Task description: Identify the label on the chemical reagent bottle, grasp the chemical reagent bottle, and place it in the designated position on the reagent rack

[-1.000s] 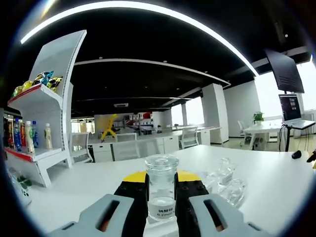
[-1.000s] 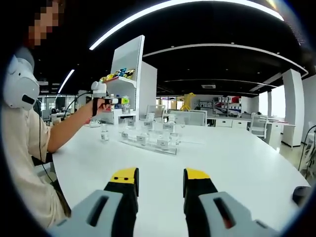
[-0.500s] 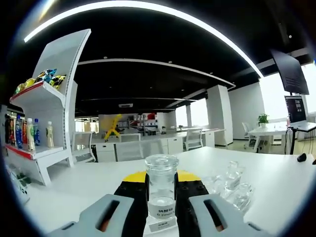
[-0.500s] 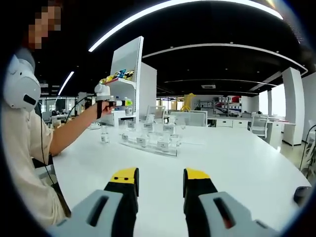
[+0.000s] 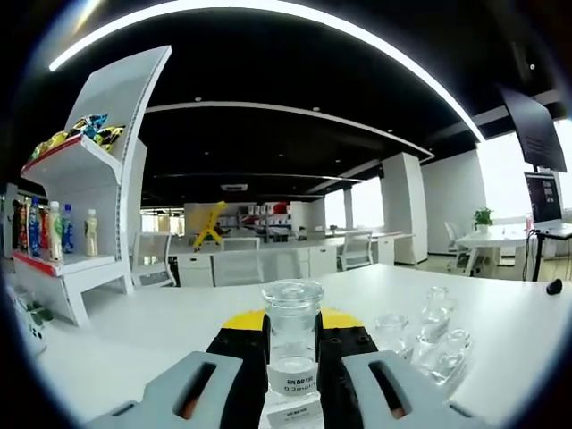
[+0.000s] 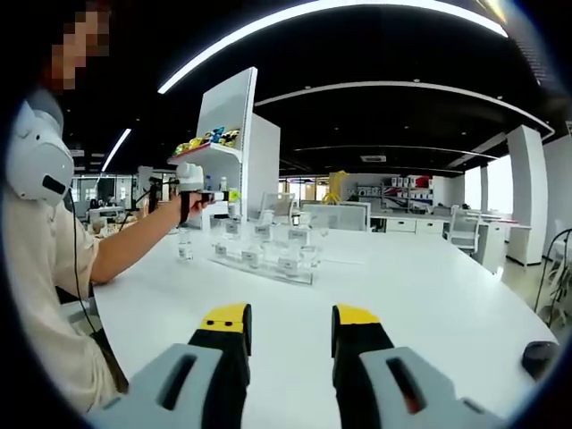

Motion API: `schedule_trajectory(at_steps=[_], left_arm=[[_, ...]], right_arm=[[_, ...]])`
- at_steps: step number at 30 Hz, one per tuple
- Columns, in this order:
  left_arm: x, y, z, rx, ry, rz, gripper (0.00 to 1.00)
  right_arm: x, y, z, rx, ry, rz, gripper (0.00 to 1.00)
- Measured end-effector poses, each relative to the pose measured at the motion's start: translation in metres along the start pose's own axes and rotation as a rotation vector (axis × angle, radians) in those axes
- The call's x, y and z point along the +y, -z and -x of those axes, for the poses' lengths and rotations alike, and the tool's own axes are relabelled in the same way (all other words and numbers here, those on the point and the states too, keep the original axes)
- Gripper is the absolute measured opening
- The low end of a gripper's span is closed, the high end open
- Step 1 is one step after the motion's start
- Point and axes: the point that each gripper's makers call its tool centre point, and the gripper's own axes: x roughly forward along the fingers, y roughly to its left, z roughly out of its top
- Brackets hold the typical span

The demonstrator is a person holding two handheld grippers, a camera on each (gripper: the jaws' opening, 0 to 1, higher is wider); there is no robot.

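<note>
In the left gripper view, a clear glass reagent bottle (image 5: 292, 344) with a white label sits upright between the black jaws of my left gripper (image 5: 292, 350), which is shut on it. Below it shows a rack label card (image 5: 293, 416), and more clear bottles (image 5: 427, 340) stand to the right. In the right gripper view, my right gripper (image 6: 290, 344) is open over the white table (image 6: 411, 304), nothing between its fingers. Far ahead stands the clear reagent rack (image 6: 261, 257) with several labelled bottles, one loose bottle (image 6: 184, 244) left of it. The left gripper (image 6: 220, 193) appears there, held in the person's hand above the rack's left end.
A white shelf unit (image 5: 85, 214) with drink bottles and snack bags stands at the left. The person's arm (image 6: 125, 237) reaches across the table's left side. A dark mouse (image 6: 540, 357) lies at the table's right edge. Desks and chairs fill the office behind.
The left gripper with its bottle has drifted over the rack; the bottles at right and a label card below have come closer. In the right gripper view the hand has moved slightly right.
</note>
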Motion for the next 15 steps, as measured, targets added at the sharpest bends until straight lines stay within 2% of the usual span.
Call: schedule_trajectory(at_steps=[9, 15], left_arm=[[-0.0016, -0.0005, -0.0059, -0.035, -0.015, -0.012, 0.19], [-0.0023, 0.0069, -0.0103, -0.043, -0.026, -0.018, 0.19]], right_arm=[[-0.0031, 0.0001, 0.003, -0.004, 0.009, 0.0, 0.35], [-0.0027, 0.0021, 0.0031, -0.001, 0.009, -0.003, 0.35]])
